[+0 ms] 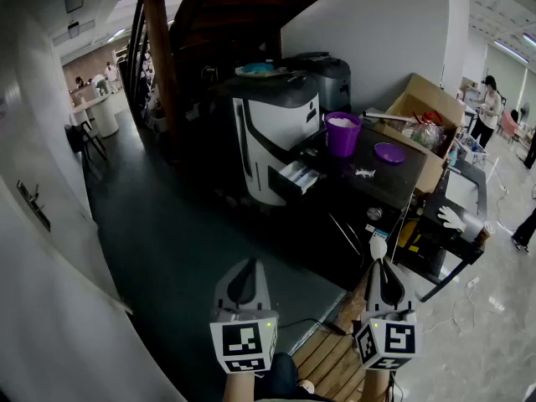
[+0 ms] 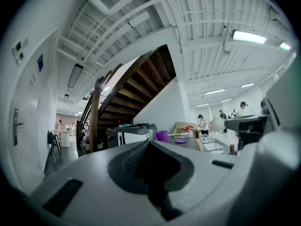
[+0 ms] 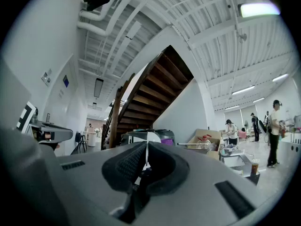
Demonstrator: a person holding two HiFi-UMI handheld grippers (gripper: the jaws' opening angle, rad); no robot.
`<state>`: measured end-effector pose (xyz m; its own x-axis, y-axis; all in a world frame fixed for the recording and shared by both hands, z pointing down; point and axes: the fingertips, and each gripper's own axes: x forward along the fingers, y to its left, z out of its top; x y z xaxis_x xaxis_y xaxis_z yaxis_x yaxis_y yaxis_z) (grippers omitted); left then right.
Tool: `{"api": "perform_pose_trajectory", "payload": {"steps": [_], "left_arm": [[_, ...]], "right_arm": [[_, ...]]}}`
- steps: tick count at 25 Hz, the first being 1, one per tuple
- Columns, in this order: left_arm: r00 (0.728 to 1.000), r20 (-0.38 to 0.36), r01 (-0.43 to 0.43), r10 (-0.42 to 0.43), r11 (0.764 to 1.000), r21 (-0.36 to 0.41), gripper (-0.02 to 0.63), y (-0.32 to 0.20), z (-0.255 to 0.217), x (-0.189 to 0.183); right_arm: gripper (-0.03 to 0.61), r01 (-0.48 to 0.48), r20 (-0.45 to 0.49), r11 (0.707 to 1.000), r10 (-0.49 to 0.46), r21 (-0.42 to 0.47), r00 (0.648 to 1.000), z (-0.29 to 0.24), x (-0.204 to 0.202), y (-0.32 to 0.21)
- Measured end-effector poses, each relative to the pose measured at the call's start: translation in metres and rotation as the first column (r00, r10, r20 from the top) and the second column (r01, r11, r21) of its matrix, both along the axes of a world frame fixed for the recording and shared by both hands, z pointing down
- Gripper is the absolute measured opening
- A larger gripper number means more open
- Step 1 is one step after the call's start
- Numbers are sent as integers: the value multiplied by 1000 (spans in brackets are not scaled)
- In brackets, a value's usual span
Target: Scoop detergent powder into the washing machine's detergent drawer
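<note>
dark floor runs under a wooden staircase, with a black table (image 1: 394, 182) against the white wall. on the table's left end stands a white and black washer (image 1: 272, 128), its drawer (image 1: 297, 176) pulled out toward the table top; the drawer's pale compartments show, but what lies in them cannot be made out. just right of the washer sits a purple tub (image 1: 342, 139), lid off, filled near the brim with white powder (image 1: 341, 122). the purple lid (image 1: 389, 152) lies flat further right, apart from the tub. behind it an open cardboard box (image 1: 423, 99) holds mixed items. both grippers hang low, well short of the table. the left gripper (image 2: 149, 144) has its jaws pressed together, empty. the right gripper (image 3: 146, 147) is clamped on a white spoon (image 1: 378, 247), bowl pointing forward.
</note>
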<state>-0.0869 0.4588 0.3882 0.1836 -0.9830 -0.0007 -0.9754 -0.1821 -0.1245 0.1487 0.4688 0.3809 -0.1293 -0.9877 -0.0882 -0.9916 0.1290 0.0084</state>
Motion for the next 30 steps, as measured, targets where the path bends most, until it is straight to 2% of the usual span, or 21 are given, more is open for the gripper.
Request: {"api": "perform_pose_trajectory", "payload": {"steps": [10, 16, 19, 24, 30], "left_arm": [[1000, 9, 9, -9, 1000, -11, 2, -8, 4, 5], [1000, 14, 24, -24, 999, -21, 2, -12, 9, 3], [999, 13, 32, -32, 999, -27, 2, -18, 9, 3], [1000, 9, 20, -19, 999, -39, 2, -40, 12, 6], [1000, 19, -2, 3, 999, -39, 2, -89, 14, 9]], "right_arm": [[21, 11, 6, 1000, -11, 0, 1000, 1, 4, -13], [21, 15, 58, 1000, -14, -4, 998, 6, 7, -20], [21, 20, 55, 1000, -20, -11, 998, 6, 7, -27], [21, 14, 53, 1000, -12, -22, 999, 10, 10, -47], [21, -4, 45, 1000, 5, -30, 999, 13, 14, -91]]}}
